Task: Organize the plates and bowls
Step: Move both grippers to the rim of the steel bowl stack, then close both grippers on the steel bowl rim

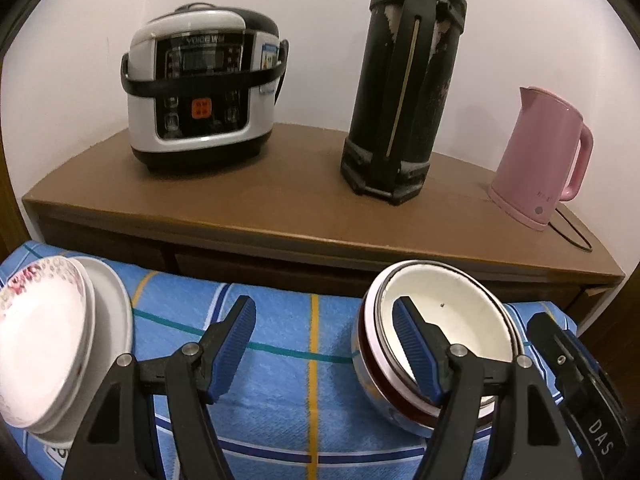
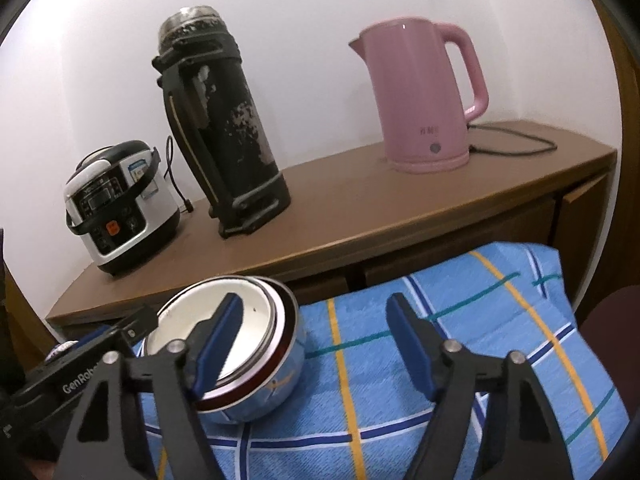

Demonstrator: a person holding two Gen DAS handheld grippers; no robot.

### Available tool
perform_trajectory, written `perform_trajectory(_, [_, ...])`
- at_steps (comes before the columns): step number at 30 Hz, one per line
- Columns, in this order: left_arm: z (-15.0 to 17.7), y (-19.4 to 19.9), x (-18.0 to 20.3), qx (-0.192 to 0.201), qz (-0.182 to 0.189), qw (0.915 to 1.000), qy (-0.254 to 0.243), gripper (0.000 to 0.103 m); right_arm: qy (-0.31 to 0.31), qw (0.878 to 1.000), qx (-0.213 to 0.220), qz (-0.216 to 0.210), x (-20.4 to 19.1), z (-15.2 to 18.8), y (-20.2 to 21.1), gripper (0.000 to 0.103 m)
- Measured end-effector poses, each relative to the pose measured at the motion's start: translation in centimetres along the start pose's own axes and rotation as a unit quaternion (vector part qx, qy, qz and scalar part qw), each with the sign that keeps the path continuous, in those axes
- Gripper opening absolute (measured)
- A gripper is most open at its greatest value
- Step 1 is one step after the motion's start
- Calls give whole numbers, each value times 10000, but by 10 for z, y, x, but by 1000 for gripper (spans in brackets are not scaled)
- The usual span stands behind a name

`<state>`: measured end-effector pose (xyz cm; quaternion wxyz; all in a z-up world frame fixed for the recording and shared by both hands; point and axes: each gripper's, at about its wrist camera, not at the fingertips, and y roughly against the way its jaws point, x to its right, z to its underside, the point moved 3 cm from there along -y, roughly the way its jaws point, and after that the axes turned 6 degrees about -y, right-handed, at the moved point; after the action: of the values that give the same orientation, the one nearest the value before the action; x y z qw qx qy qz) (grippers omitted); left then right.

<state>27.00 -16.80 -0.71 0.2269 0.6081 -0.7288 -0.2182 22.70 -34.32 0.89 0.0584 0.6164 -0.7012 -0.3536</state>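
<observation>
Nested bowls (image 1: 460, 320), white inside with a red rim and a blue outer wall, sit tilted on a blue checked cloth (image 1: 312, 400). My left gripper (image 1: 324, 344) is open; its right finger (image 1: 416, 352) shows over the bowls' inside and the near wall lies between the jaws, unpressed. A flowered plate (image 1: 40, 352) rests on a white plate (image 1: 112, 308) at the far left. In the right wrist view my right gripper (image 2: 316, 340) is open beside the bowls (image 2: 280, 384), its left finger (image 2: 220, 344) over their rim. Only cloth (image 2: 500, 320) lies under its right finger.
Behind the cloth stands a brown cabinet (image 1: 280, 200) with a rice cooker (image 1: 200, 88), a tall black thermos (image 1: 400, 80) and a pink kettle (image 1: 540, 160) with its cord. The right gripper's body (image 1: 572, 380) is close to the bowls' right side.
</observation>
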Motion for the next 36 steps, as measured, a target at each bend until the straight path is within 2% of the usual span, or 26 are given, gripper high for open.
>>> perform_trajectory(6, [5,-15,7,-148,-17,9999,-62,73,48,9996,-267,-74,-6,5,-13,69])
perform_trajectory(10, [8,-22,6,-258,34,9996,50,73,90,9988,-475,-60,-10,9,-22,58])
perform_trajectory(16, [9,-31,5,-339,-67,9993,118,73,-71,9976,-687,-105,-11,12,-35,53])
perform_trajectory(19, [10,-34,3,-422,26,9989,224,73,-149,9970,-760,-84,-10,14,-38,52])
perform_trajectory(20, [10,-35,3,-432,58,9987,257,69,-186,9967,-784,-95,-10,14,-39,52])
perform_trajectory(21, [11,-35,3,-435,185,9985,289,54,-214,9963,-820,-121,-9,14,-40,52])
perform_trajectory(22, [11,-36,6,-464,366,9979,275,45,-223,9959,-867,-155,-9,15,-42,52])
perform_trajectory(23, [10,-36,9,-477,499,9973,245,31,-218,9949,-962,-224,-11,16,-44,48])
perform_trajectory(24, [10,-36,13,-474,518,9974,158,24,-236,9933,-1074,-350,-13,18,-46,43])
perform_trajectory(26, [11,-33,18,-433,414,9982,11,24,-219,9936,-1055,-353,-16,18,-45,36])
perform_trajectory(31, [14,-32,13,-603,638,9955,352,24,-322,9936,-1035,-328,-15,19,-40,36])
perform_trajectory(36, [13,-29,12,-765,765,9932,428,29,-435,9927,-1069,-341,-13,18,-36,35])
